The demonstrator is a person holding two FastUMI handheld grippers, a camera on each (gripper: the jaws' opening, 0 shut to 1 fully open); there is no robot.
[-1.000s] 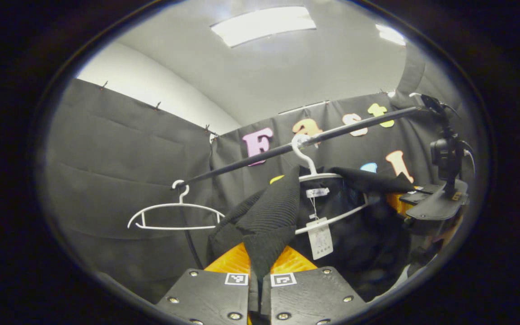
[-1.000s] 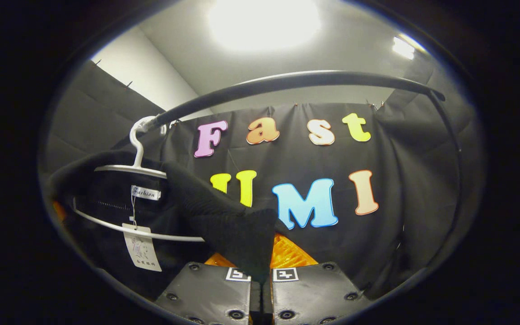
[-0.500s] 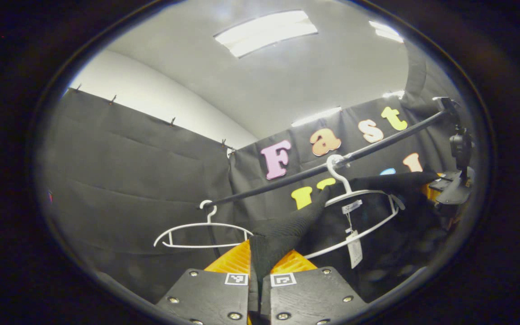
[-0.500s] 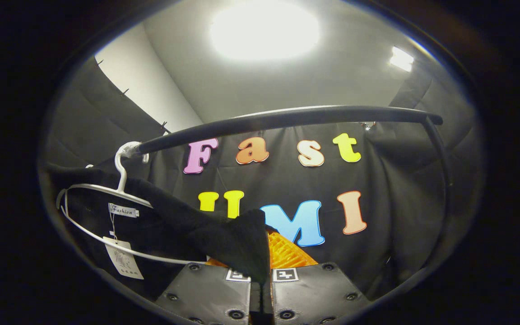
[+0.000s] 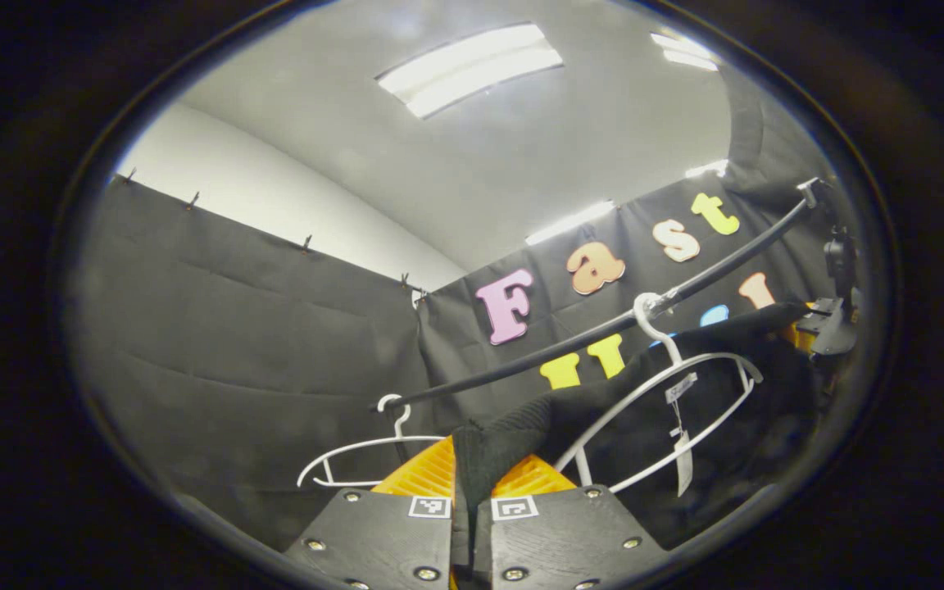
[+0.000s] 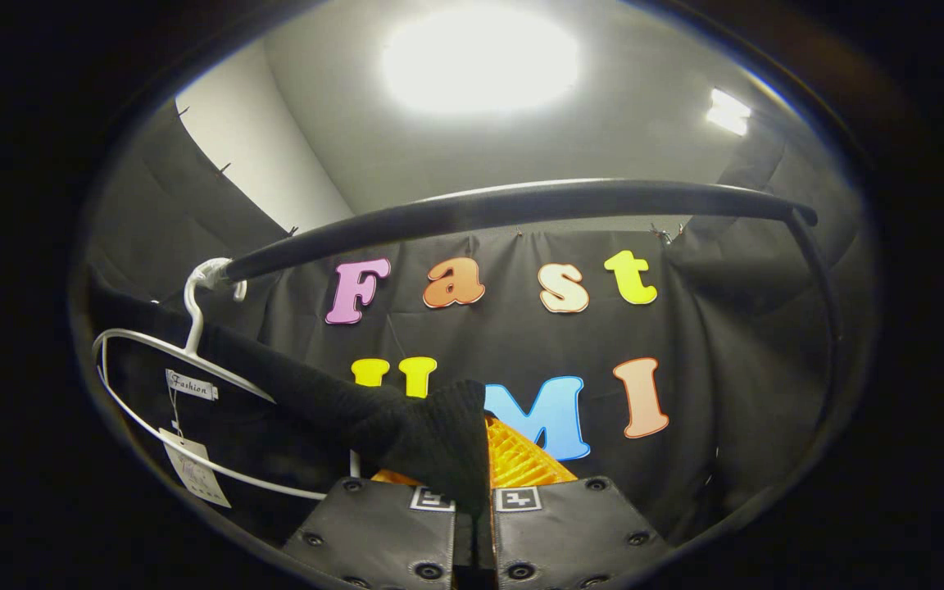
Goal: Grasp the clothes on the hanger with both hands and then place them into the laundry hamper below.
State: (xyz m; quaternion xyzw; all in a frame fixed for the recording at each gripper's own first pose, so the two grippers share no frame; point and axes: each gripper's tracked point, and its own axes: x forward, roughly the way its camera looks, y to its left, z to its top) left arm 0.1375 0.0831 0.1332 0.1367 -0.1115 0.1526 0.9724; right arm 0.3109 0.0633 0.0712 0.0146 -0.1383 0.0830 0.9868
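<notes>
Left tongs: closed hard on a fold of the black knit garment, cloth bunched between both fingers. Right tongs: likewise clamped on the garment's other shoulder.

Garment stretched between the two grips, its neck and body at 3 o'clock in the left gripper view, draped about the white hanger, which hooks the black rail. Empty second hanger at 8 o'clock. Hamper out of sight.

Risks, judged: knit may snag on a hanger arm and drag the hanger off the rail; uneven pull could slip one grip; paper tag may catch.
</notes>
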